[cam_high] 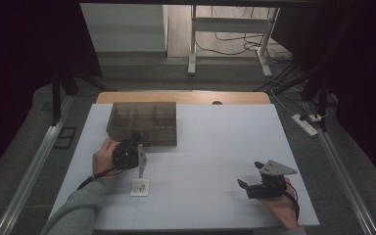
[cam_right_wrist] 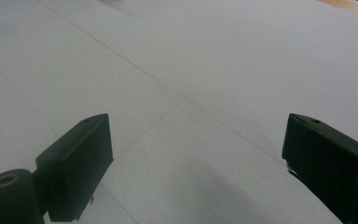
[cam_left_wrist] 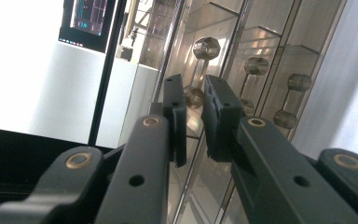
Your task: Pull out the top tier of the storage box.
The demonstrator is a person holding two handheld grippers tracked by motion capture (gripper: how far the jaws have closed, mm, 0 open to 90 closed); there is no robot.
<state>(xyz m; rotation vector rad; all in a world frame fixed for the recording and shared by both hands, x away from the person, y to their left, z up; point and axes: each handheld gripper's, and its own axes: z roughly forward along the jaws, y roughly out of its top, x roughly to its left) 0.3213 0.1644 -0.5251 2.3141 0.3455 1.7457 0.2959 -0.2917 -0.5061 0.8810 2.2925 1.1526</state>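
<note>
The left hand-held gripper [cam_left_wrist: 195, 122], jaws nearly together, pinches a lid knob [cam_left_wrist: 194, 96] of the compartment box [cam_high: 142, 123] near the worktop's far-left corner. Lift straight; right hand-held gripper [cam_high: 252, 177] rests open.

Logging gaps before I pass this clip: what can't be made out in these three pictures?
- High view: the contents of the tinted box are too dark and small to name; the left gripper covers its front wall.
- High view: the marks on the small white tile are too small to read.
- Left gripper view: whether the fingers press the box's knob between them is unclear.
- Right gripper view: the right gripper has its open fingers cut off by the bottom edge.
</note>
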